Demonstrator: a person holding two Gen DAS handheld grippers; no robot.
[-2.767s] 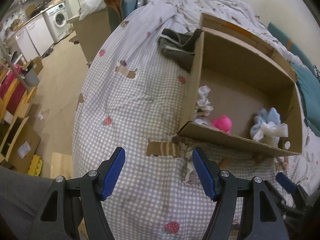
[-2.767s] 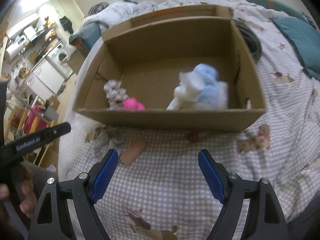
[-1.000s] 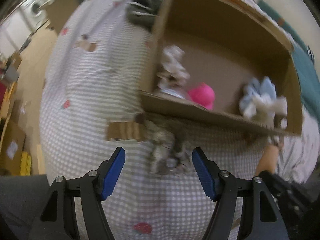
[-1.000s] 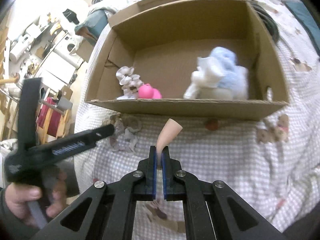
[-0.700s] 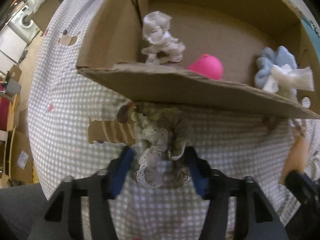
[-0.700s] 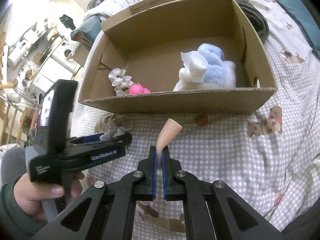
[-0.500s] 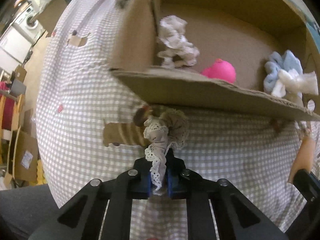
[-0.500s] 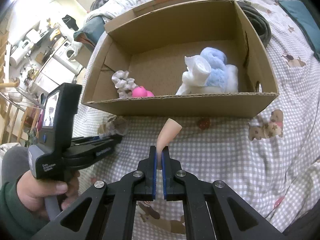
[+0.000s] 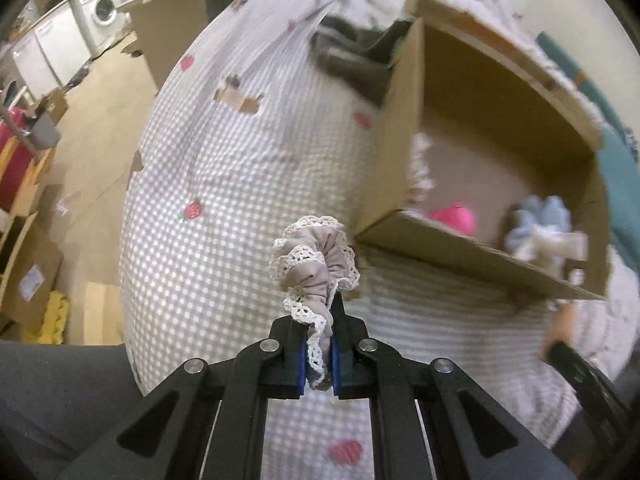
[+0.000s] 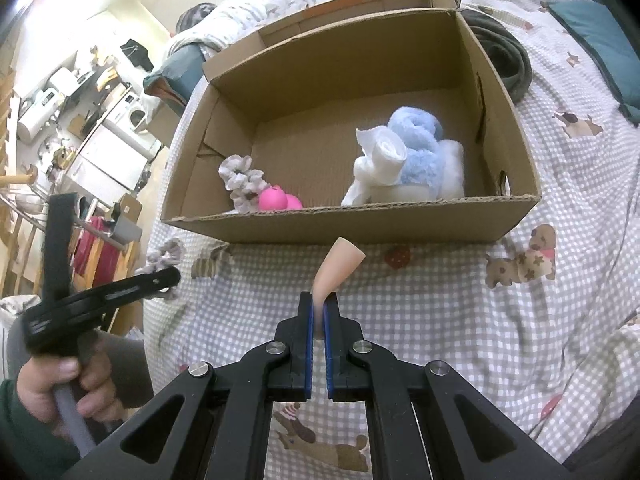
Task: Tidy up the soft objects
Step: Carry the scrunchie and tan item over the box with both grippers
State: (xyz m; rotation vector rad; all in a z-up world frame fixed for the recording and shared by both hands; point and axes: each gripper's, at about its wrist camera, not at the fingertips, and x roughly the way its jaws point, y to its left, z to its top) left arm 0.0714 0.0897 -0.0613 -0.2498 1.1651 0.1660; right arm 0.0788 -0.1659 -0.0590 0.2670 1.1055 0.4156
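Observation:
My left gripper [image 9: 319, 354] is shut on a grey lace-edged scrunchie [image 9: 314, 264], lifted off the checked bedspread just left of the cardboard box [image 9: 400, 160]. From the right wrist view the same scrunchie [image 10: 166, 256] shows at the left gripper's tip [image 10: 168, 276]. My right gripper [image 10: 319, 320] is shut on a beige soft cone-shaped piece [image 10: 338, 266], in front of the box's near wall [image 10: 360, 224]. Inside the box lie a second grey scrunchie [image 10: 242, 178], a pink ball [image 10: 274, 200] and a blue and white plush bundle [image 10: 404, 156].
The box sits on a bed with a checked spread [image 10: 460, 308]. A dark folded garment [image 10: 502, 54] lies behind the box and a teal pillow [image 10: 592, 28] at the far right. A hand [image 10: 56, 384] holds the left gripper. Floor, washing machine [image 9: 102, 12] and boxes lie to the left.
My left gripper closed on the grey scrunchie and lifted it off the bedspread, swinging left of the box. The right gripper stayed shut on the beige piece and hardly moved.

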